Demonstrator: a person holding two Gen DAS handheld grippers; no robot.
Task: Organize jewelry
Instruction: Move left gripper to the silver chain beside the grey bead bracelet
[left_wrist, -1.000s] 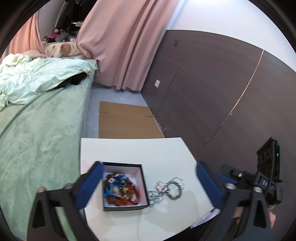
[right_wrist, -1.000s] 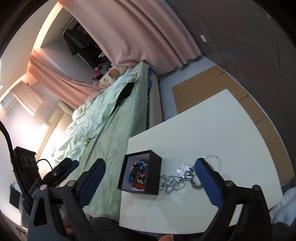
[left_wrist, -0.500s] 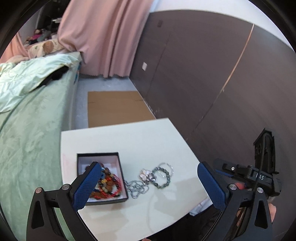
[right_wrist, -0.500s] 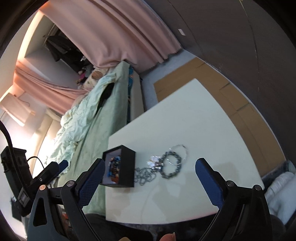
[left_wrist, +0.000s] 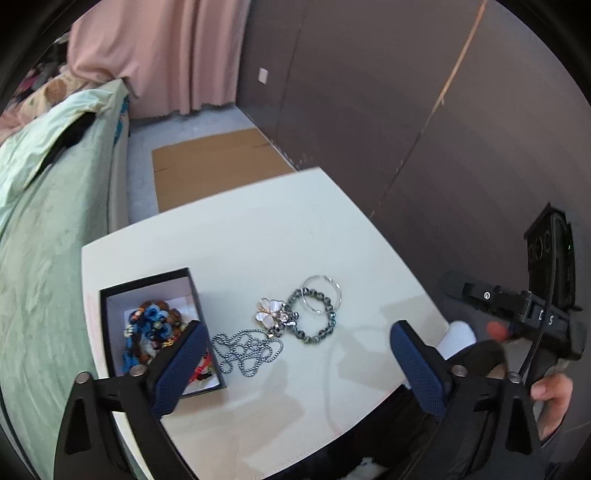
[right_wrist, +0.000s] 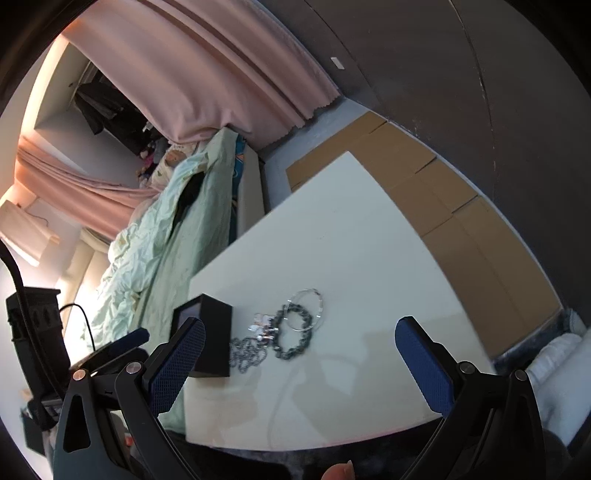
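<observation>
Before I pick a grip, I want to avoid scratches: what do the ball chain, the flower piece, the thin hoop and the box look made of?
Ball chain: small grey metal beads, dull shine.
Flower piece: pale glossy petals, maybe enamel or shell, hard to tell.
Thin hoop: fine silvery wire, likely metal.
Box: matte black, probably cardboard, with a white lining.

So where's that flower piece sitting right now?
In the left wrist view the flower piece lies on the white table, right of the black box, between the ball chain and the dark bead bracelet.
</observation>
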